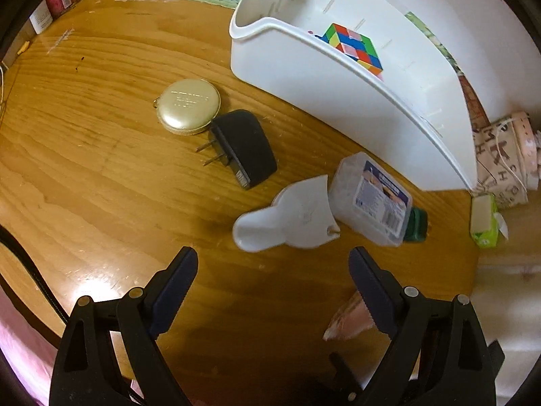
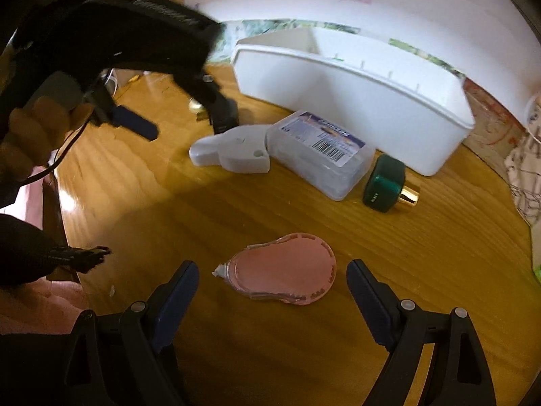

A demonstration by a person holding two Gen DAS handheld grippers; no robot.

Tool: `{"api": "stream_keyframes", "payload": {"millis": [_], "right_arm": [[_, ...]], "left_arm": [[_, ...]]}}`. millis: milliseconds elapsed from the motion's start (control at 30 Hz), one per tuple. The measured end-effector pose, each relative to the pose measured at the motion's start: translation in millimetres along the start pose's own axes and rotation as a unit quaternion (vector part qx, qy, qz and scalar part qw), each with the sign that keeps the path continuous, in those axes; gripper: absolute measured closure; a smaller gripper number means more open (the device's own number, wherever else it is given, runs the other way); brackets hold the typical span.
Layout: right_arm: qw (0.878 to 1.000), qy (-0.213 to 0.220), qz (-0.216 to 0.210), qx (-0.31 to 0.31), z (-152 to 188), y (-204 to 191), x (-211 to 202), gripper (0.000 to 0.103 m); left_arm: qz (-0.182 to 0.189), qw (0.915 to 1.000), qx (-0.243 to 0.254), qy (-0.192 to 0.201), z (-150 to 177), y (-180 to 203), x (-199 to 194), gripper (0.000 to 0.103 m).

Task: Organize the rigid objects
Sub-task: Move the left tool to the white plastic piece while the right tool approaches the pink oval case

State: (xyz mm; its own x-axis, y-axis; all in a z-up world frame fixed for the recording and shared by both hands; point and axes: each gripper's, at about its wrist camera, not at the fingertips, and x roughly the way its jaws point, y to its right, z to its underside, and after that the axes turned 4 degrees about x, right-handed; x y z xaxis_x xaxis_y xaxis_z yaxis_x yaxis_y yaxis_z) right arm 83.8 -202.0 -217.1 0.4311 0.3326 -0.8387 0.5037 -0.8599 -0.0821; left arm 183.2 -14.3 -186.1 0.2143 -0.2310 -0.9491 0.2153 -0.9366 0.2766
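1. Standing wide apart with nothing between them: right fingers [image 2: 367,291], hanging over the pink tape dispenser [image 2: 287,272], which is lying flat on the surface [image 2: 422,253] just ahead of the tips and roughly centred in the gap.
2. Running across the gap: the dispenser's long axis, white tip toward the left finger, broad round end toward the right one.
3. Spread open and empty too: left fingers [image 1: 179,280], hovering just short of the white scoop-shaped piece [image 1: 287,220], handle end pointing back at them.
4. Lying beyond, touching the scoop: clear plastic box [image 1: 370,196]; farther still, the white bin [image 1: 304,67] holding a puzzle cube [image 1: 353,45].
5. Sitting nearer the dispenser: right hand, likely taking it.
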Motion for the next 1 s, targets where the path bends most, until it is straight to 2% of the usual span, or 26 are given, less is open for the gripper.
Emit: {"api": "stream_keyframes", "payload": {"millis": [133,300,567,733,1000], "right_arm": [[0.999,-0.013,-0.02,-0.027,-2.4,-2.4,6.2,0.014],[0.998,-0.021,-0.027,-0.055,-7.1,-5.3,12.0,0.014],[0.997,-0.029,-0.021,-0.063,-12.0,-6.1,18.8,0.014],[0.997,-0.035,-0.012,-0.069,-13.9,-8.0,22.3,0.014],[0.996,-0.061,0.004,-0.07,-13.3,-9.0,32.9,0.014]], "left_arm": [[-0.004,0.9999,-0.012,0.012,-5.0,2.8,10.6,0.011],[-0.008,0.9996,-0.026,0.007,-8.4,1.7,22.9,0.011],[-0.027,0.9991,-0.032,-0.011,-13.6,-1.6,38.3,0.011],[-0.045,0.9988,-0.019,-0.008,-21.0,4.6,44.0,0.01],[-0.066,0.9978,-0.004,-0.009,-31.9,15.6,54.5,0.003]]}}
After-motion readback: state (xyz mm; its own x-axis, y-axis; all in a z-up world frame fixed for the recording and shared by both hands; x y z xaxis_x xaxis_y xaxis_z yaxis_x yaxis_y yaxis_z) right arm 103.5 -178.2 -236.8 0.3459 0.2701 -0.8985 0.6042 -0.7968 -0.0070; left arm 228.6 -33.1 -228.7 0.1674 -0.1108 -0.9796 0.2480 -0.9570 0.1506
